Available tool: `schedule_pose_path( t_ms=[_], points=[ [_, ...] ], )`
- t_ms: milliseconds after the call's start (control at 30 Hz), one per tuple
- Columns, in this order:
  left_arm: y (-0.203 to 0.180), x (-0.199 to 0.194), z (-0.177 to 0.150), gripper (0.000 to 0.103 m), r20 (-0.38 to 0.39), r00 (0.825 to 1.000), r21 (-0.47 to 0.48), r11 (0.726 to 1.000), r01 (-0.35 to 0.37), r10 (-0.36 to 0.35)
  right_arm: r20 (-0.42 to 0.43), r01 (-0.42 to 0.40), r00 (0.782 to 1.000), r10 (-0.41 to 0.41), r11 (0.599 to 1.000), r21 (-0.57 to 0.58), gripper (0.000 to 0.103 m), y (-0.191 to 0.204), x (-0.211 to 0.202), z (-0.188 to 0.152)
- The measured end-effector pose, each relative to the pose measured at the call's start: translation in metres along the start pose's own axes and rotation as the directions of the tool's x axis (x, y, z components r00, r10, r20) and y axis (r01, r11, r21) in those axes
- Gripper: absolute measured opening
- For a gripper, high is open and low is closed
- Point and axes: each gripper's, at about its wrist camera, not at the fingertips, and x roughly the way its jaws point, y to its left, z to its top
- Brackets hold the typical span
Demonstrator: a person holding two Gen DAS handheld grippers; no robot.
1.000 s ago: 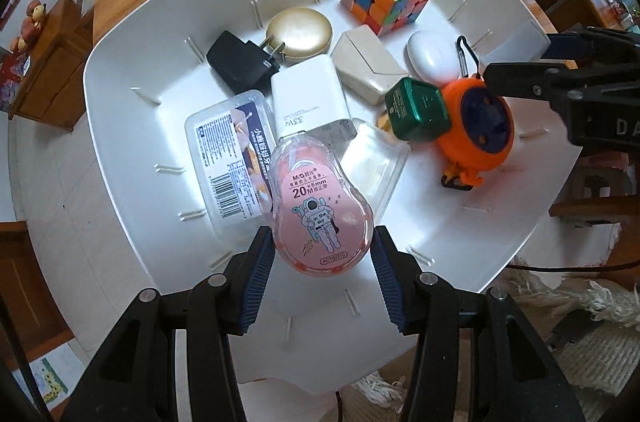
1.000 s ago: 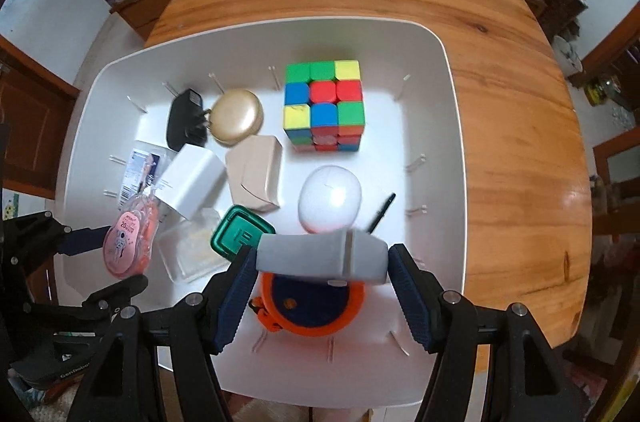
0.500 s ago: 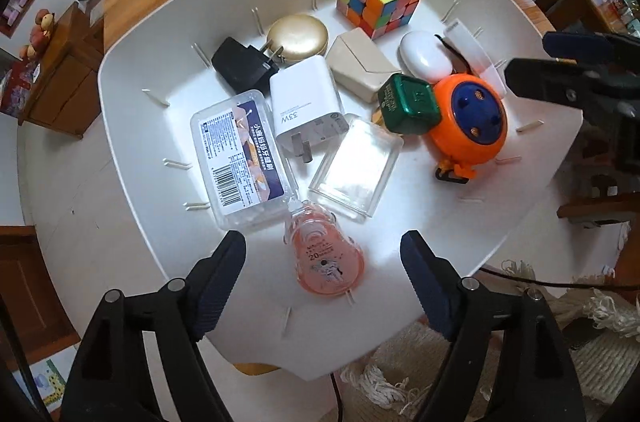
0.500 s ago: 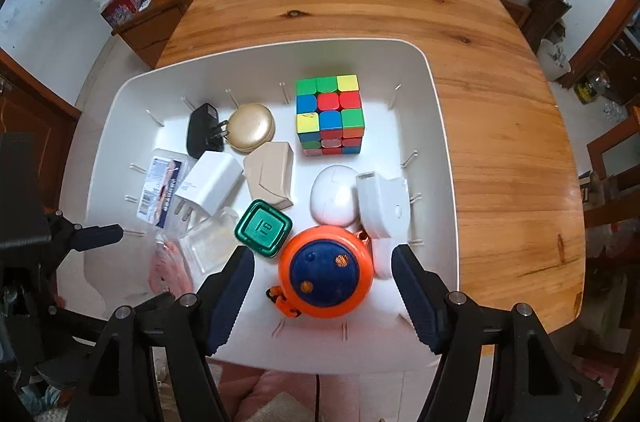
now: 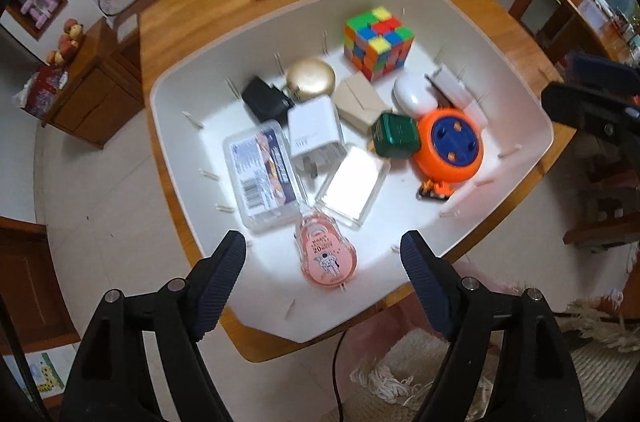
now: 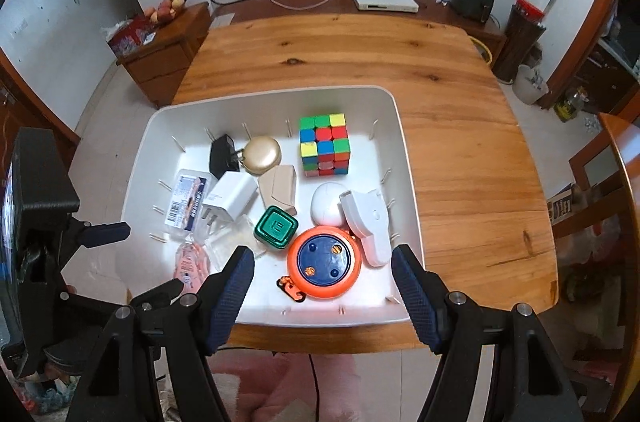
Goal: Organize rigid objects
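A white tray (image 5: 516,126) (image 6: 404,158) on the wooden table holds several rigid objects. The pink correction tape (image 5: 326,254) (image 6: 188,262) lies at its near left. A white gadget (image 6: 370,222) (image 5: 452,88) lies at its right beside the white egg-shaped case (image 6: 326,204). An orange reel (image 5: 450,146) (image 6: 324,262), green box (image 5: 396,136), Rubik's cube (image 5: 378,42) (image 6: 324,144) and white charger (image 5: 314,134) also lie inside. My left gripper (image 5: 322,282) is open and empty above the tape. My right gripper (image 6: 322,292) is open and empty above the reel.
A clear labelled box (image 5: 260,174), clear lid (image 5: 352,186), black plug (image 5: 264,100), gold disc (image 5: 310,78) and beige case (image 5: 358,102) fill the tray. The wooden table (image 6: 460,102) stretches right and back. A cabinet (image 6: 160,50) stands at the left.
Both grippers opened and let go: the pink tape and the white gadget now lie in the tray. Both grippers have pulled back and up from the tray.
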Motion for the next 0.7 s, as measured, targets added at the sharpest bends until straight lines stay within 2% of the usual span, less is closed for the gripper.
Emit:
schedule_pose_path(
  t_ms=[267,533,700],
  points=[
    [0.01,-0.044,0.02,0.082,0.119,0.991,-0.09,0.995,-0.052,0.062,0.053,-0.009,0.999,0.006,0.999,0.051,0.072,-0.016,-0.028,0.007],
    [0.01,-0.092,0.054,0.082,0.21,0.975,-0.263,0.965,-0.018,0.076,0.126,0.004,0.992,-0.005,1.0,0.007,0.072,-0.035,-0.071,0.026],
    [0.0,-0.121,0.069,0.082,0.267,0.959,-0.331,0.944,0.001,0.092,0.173,0.002,0.985,-0.004,1.0,0.016,0.072,-0.052,-0.093,0.04]
  ],
)
